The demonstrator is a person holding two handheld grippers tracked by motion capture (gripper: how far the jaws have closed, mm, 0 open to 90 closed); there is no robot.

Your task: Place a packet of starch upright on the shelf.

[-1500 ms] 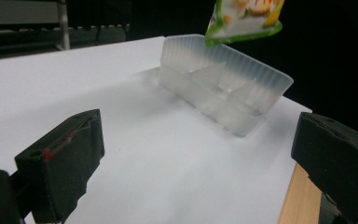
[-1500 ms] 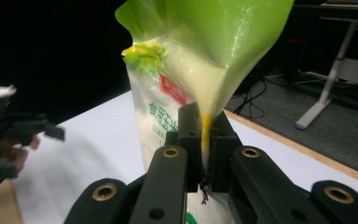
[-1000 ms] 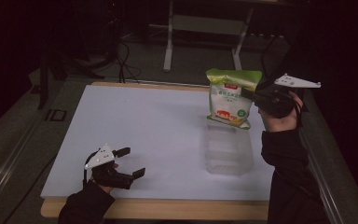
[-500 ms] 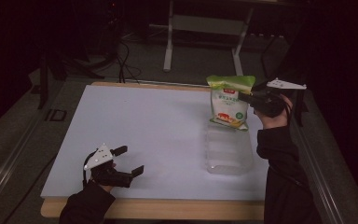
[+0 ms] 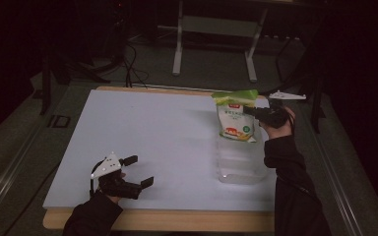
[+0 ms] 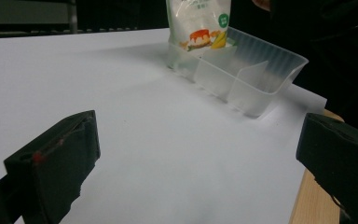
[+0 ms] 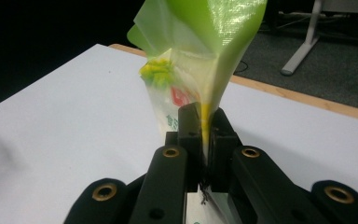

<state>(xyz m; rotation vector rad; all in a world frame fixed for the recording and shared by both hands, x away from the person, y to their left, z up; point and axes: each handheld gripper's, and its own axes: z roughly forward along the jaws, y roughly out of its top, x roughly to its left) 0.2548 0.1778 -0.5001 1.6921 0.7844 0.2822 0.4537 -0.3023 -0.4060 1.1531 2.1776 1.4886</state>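
Observation:
A green-topped snack bag [image 5: 235,118] hangs upright over the far end of a clear plastic divided bin [image 5: 241,162] at the table's right. My right gripper [image 5: 252,111] is shut on the bag's edge, and in the right gripper view the jaws pinch the bag [image 7: 200,70] near its top. The left gripper view shows the bag's lower part [image 6: 199,28] dipping into the bin [image 6: 251,74]. My left gripper [image 5: 138,170] rests open near the table's front left, nothing between its fingers [image 6: 56,158].
The white tabletop [image 5: 162,132] has a wooden front edge [image 5: 177,219]. Beyond the table stand a desk frame [image 5: 214,29] and cables on the dark floor.
The right gripper has carried the bag leftward and lower, toward the bin's far end. The left gripper has stayed where it was, open.

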